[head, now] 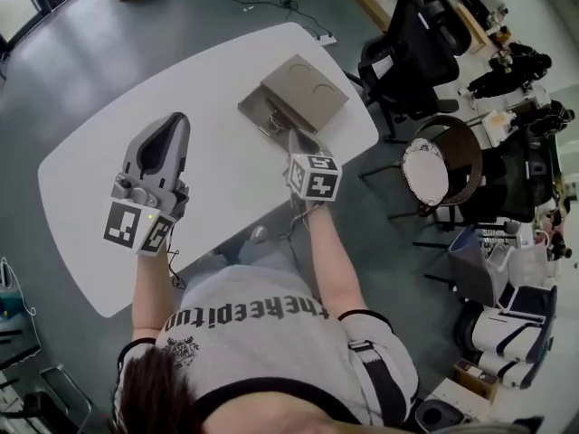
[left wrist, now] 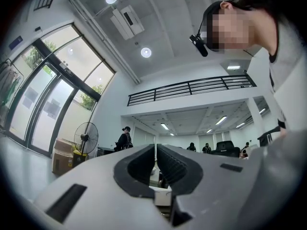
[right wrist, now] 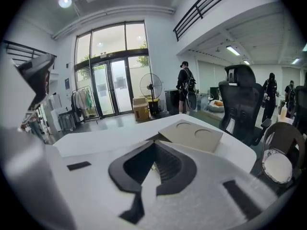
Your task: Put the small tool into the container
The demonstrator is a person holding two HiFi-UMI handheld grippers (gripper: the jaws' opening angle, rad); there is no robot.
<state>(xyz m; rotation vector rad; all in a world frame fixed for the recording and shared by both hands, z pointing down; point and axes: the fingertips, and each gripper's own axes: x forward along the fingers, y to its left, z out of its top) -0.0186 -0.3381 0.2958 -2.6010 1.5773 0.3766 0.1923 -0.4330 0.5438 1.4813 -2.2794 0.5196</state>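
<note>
A flat tan container (head: pixel 303 89) with two round recesses in its top lies at the far right of the white table (head: pixel 99 179). A small metal piece (head: pixel 270 122), perhaps the small tool, lies against its near left edge. My right gripper (head: pixel 297 137) hovers just short of that edge, jaws shut, with nothing seen held. In the right gripper view the container (right wrist: pixel 192 135) lies just beyond the right gripper (right wrist: pixel 154 145). My left gripper (head: pixel 174 121) is raised over the table's middle and tilted upward. The left gripper (left wrist: pixel 155 150) is shut, empty, and faces the ceiling.
Black office chairs (head: pixel 407 52) and a round-seated chair (head: pixel 427 172) stand off the table's right edge. A standing fan (right wrist: pixel 151 87) and a cardboard box (right wrist: pixel 140 110) are on the floor beyond the table. People stand far off in the room.
</note>
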